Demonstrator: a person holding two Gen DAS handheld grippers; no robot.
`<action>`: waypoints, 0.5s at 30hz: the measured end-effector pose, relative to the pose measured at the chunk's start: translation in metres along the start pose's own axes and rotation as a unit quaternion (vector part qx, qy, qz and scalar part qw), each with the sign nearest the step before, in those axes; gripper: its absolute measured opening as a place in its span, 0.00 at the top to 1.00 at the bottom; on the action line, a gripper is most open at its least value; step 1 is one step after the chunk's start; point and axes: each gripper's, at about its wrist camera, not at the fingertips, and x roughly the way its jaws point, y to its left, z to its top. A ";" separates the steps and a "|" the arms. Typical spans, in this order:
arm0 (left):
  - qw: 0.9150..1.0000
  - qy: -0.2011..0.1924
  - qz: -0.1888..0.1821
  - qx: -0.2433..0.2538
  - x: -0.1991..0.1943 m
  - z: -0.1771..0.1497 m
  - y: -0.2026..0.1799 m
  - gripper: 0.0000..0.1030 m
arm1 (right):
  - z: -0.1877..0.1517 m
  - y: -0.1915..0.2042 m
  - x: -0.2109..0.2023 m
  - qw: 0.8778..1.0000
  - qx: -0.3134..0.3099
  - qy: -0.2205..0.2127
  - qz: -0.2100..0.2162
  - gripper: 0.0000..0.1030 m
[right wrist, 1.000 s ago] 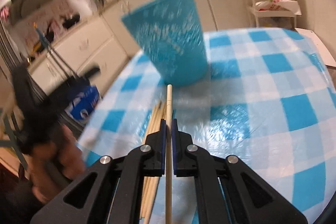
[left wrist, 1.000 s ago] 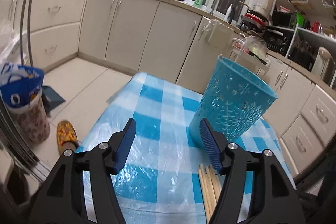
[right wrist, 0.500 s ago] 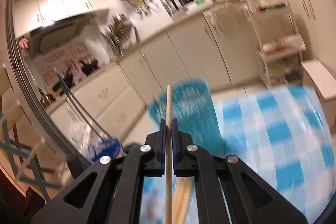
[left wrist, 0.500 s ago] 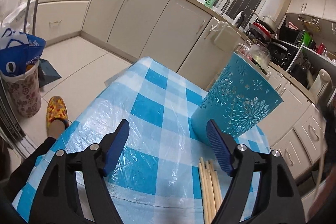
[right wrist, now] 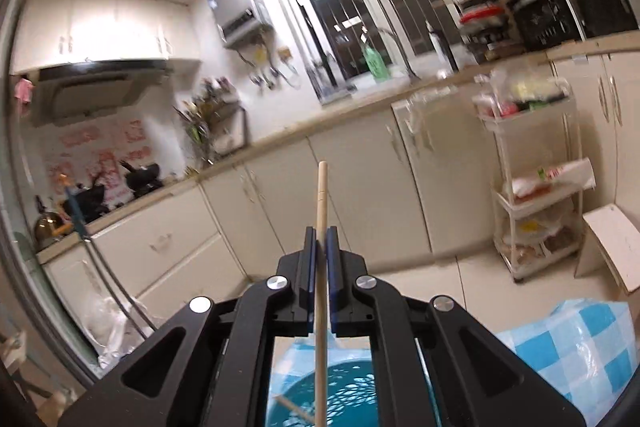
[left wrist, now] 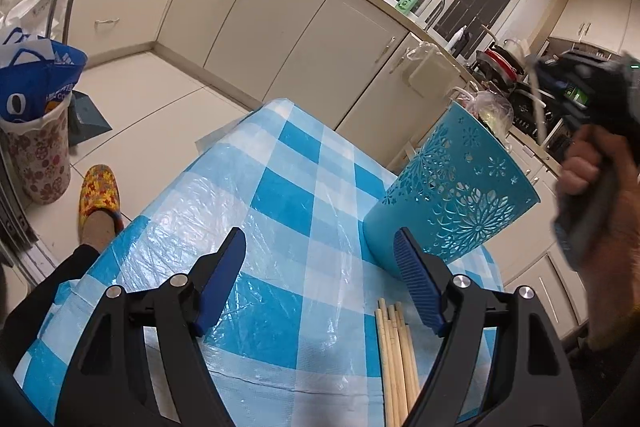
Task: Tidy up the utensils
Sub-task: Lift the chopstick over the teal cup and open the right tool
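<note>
Chopstick clamped in right gripper (right wrist: 319,239), above the blue holder (right wrist: 348,387).

We note the chopstick (right wrist: 321,211) pointing forward between closed jaws. Our left gripper (left wrist: 320,263) has just been opening, nothing between its jaws, low over the checked tablecloth (left wrist: 288,195). Its right pad sits beside the tilted holder; loose chopsticks (left wrist: 394,355) lie below.

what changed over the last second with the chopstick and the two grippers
The right gripper, shut on one chopstick, lifted it off the checked table and now holds it above the blue holder, whose inside shows below. The left gripper has just been opening its jaws, with nothing between them. The remaining chopsticks and the holder stayed put.
</note>
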 end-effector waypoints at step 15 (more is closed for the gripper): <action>1.000 0.000 -0.002 -0.006 0.002 0.001 0.001 0.29 | -0.035 -0.007 0.004 0.997 -0.032 0.064 -0.022 0.94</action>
